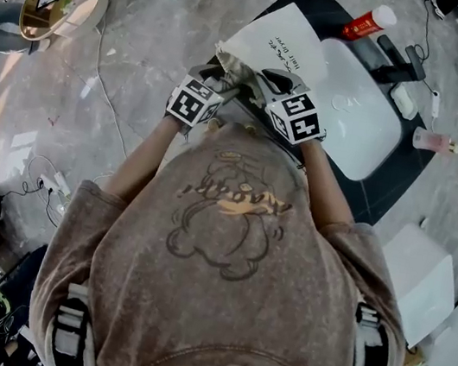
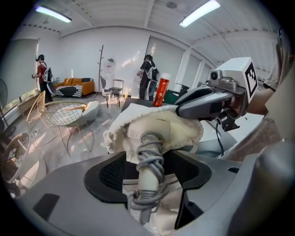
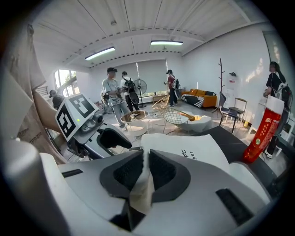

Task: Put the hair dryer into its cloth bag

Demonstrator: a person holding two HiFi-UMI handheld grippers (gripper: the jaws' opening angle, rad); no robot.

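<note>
Dark surface below; right tongs pinch limp cloth bag rim; left tongs released, spread around hair dryer at rigid, cord-wound handle: probably best hold.

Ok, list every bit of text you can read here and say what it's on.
"Hair Dryer": handwritten on the white paper sheet, upside down in the head view; the line beside it is unreadable.
Yellow print on the red bottle: too blurred to read.
Small dark print on the cloth bag: too small to read.
</note>
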